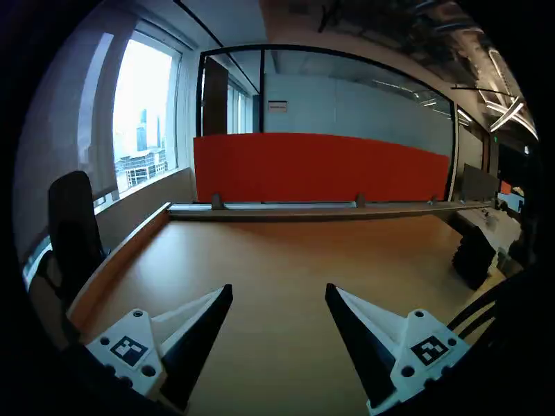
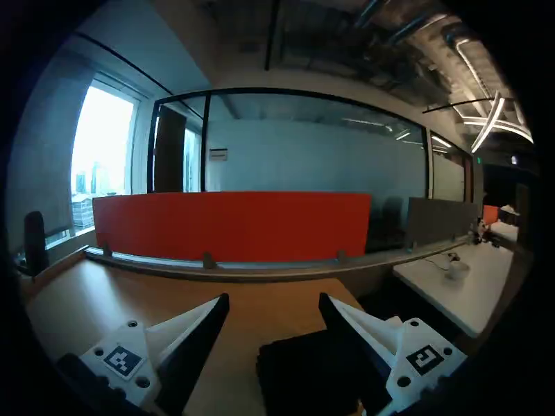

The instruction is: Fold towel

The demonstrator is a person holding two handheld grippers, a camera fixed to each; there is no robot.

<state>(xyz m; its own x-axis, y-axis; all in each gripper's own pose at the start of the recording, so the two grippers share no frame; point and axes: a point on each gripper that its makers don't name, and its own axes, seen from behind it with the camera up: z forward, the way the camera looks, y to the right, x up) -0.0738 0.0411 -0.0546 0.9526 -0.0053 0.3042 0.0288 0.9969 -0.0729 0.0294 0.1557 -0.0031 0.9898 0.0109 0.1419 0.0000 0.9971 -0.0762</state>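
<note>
The left gripper [image 1: 277, 295] has its two fingers [image 1: 198, 333] spread wide apart, with nothing between them. Under and ahead of them runs the bare top of the wooden bench [image 1: 277, 249]. A red partition [image 1: 319, 166] stands along the bench's far edge. At the left edge a black chair back [image 1: 69, 222] rises beside the bench, and behind it is a bright window [image 1: 142, 132]. At the far right of the bench sits a dark, blocky shape [image 1: 475, 258]; I cannot tell what it is.

The right gripper [image 2: 272, 301] is also spread open, holding nothing. The dark towel [image 2: 305, 371] lies flat on the wooden bench [image 2: 90, 298], low in the right gripper view. It sits between the two fingers, closer to the right one. That finger's dark inner face blends into the cloth, so I cannot tell whether they touch. The towel is near the bench's right edge.

Beyond it the red partition [image 2: 229, 225] crosses the far side. To the right, across a gap, is a white bench [image 2: 451, 291] with a small pale bowl-like thing [image 2: 456, 269] on it. A grey screen [image 2: 440, 220] stands behind that, and a lit ceiling strip [image 2: 489, 118] runs overhead.
</note>
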